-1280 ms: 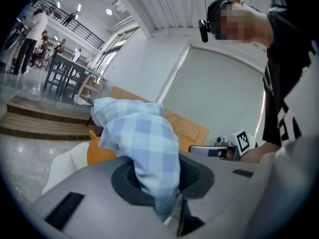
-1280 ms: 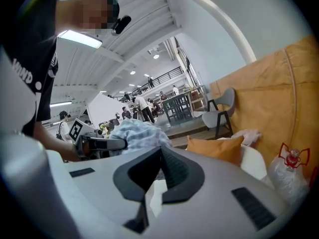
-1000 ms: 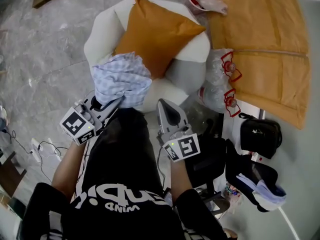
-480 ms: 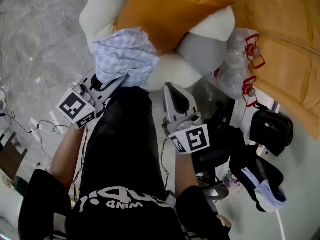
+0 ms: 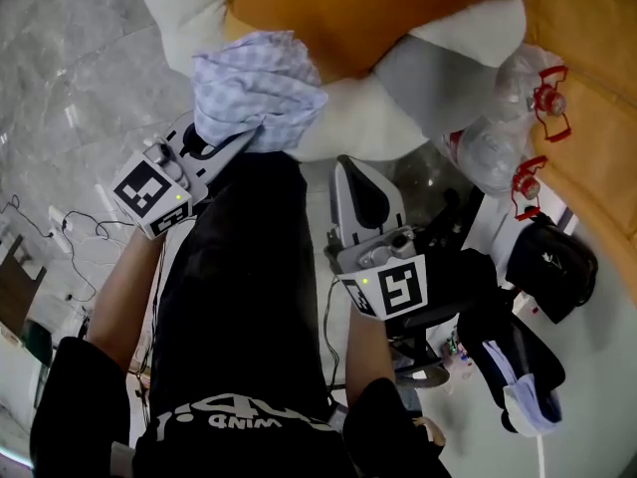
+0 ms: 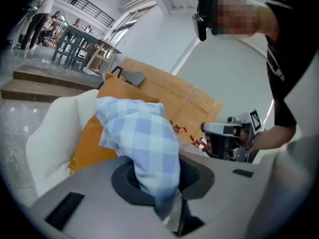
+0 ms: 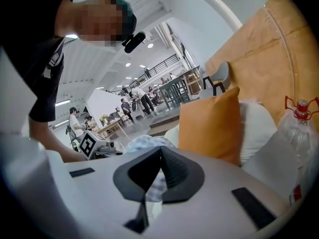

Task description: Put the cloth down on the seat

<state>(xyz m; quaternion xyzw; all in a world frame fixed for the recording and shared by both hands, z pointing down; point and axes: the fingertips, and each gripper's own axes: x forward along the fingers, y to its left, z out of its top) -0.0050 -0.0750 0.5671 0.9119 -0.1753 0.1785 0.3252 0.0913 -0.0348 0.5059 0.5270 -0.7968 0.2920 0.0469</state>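
Ahead of both grippers sits the white rounded upholstered seat (image 5: 343, 127) with an orange square cushion (image 5: 378, 8). The blue-and-white checked cloth (image 5: 254, 83) bunches just beyond the left gripper (image 5: 247, 145), whose jaws pinch it for carrying. The right gripper (image 5: 350, 167) has its jaws together, empty.

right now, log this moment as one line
left gripper: shut on blue checked cloth | right gripper: shut, empty | status: cloth held beside white armchair, not yet down | orange cushion: on armchair
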